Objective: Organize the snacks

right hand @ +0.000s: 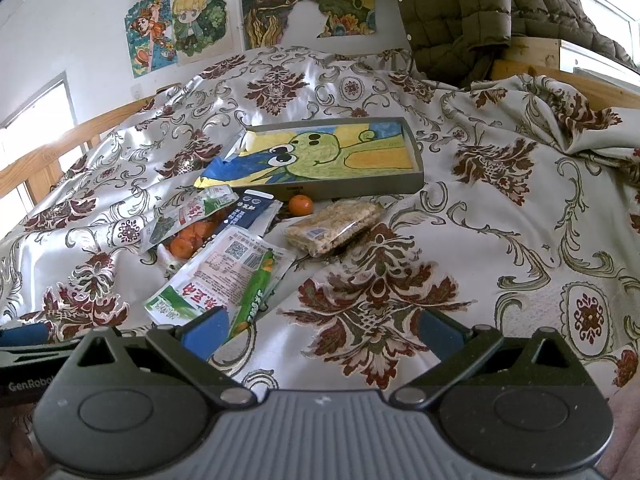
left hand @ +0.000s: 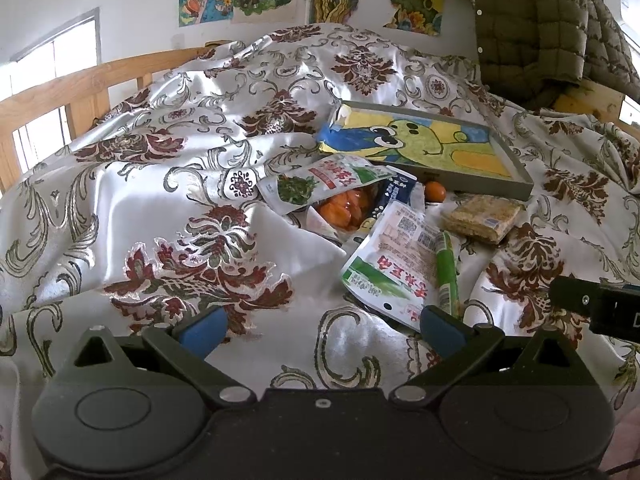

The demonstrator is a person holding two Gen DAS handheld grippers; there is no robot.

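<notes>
Snacks lie in a pile on a patterned bedspread in front of a grey tray [left hand: 496, 192] [right hand: 412, 184] lined with a cartoon drawing. The pile holds a white-green pouch [left hand: 392, 264] [right hand: 216, 276], a green stick snack [left hand: 446, 272] [right hand: 256, 292], a bag of oranges [left hand: 344, 210] [right hand: 188, 240], a green-white packet [left hand: 320, 184] [right hand: 188, 212], a dark blue packet [left hand: 394, 192] [right hand: 250, 210], a loose orange [left hand: 435, 191] [right hand: 301, 205] and a wrapped cracker block [left hand: 480, 218] [right hand: 334, 226]. My left gripper [left hand: 320, 328] and right gripper [right hand: 324, 328] are open and empty, near the pile's front.
A wooden bed rail [left hand: 72, 96] [right hand: 60, 156] runs along the left. An olive quilted jacket [left hand: 532, 28] [right hand: 460, 12] hangs at the back right. Drawings are on the wall. The right gripper's body [left hand: 600, 308] shows at the left view's right edge.
</notes>
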